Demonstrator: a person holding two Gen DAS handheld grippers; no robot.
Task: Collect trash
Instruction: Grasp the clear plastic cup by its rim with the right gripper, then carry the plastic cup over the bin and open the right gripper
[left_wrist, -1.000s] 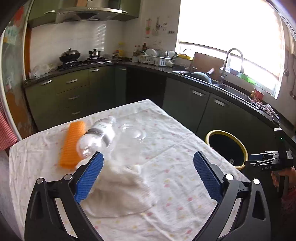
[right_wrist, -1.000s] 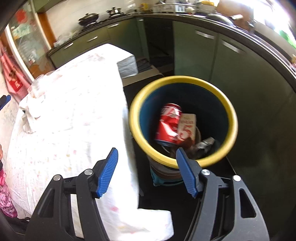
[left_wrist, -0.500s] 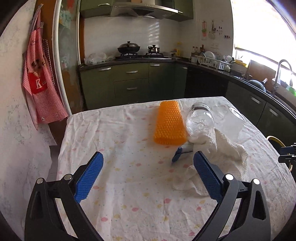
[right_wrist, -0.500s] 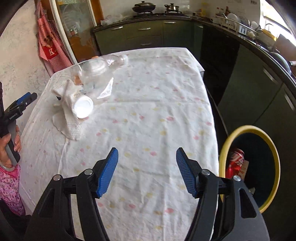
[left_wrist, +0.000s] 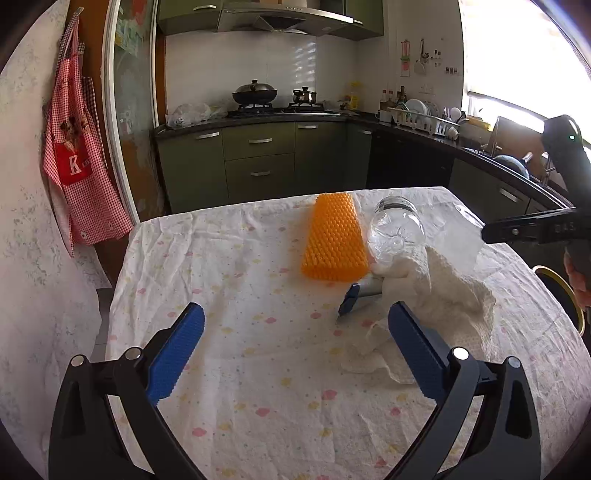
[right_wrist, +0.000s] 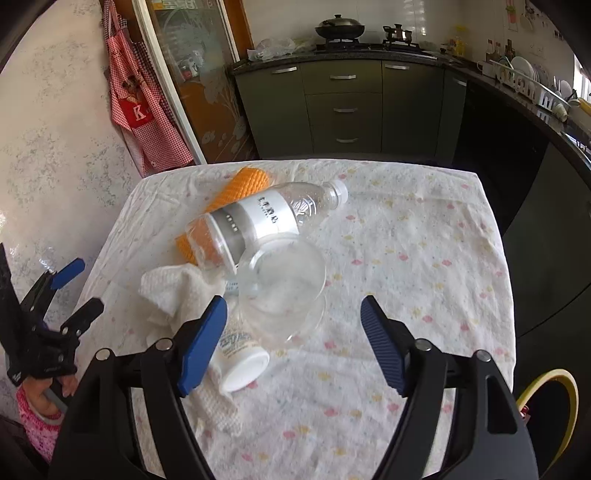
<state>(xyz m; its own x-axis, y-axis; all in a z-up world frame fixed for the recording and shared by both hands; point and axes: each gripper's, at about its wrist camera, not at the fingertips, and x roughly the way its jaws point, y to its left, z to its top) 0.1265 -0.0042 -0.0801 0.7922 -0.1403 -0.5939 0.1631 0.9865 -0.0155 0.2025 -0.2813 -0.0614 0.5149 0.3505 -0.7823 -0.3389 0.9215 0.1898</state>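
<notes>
A clear plastic bottle (right_wrist: 266, 221) lies on its side on the tablecloth, beside an orange textured block (right_wrist: 236, 192). A clear plastic cup (right_wrist: 282, 291) lies in front of it, next to a crumpled white cloth (right_wrist: 177, 295) and a white tube (right_wrist: 242, 360). My right gripper (right_wrist: 293, 345) is open and empty, just in front of the cup. My left gripper (left_wrist: 295, 354) is open and empty, above the table; the bottle (left_wrist: 395, 232), block (left_wrist: 334, 236), cloth (left_wrist: 439, 291) and a small blue-tipped item (left_wrist: 351, 295) lie ahead of it.
A yellow-rimmed bin (right_wrist: 550, 406) stands off the table's right corner; its rim also shows in the left wrist view (left_wrist: 561, 291). Green kitchen cabinets (left_wrist: 258, 162) and a stove run behind. A red apron (left_wrist: 77, 162) hangs on the left wall.
My right gripper has swung from over the bin back over the table, up to the cup. My left gripper has turned left, so that the table's items lie ahead of it. Both stay open.
</notes>
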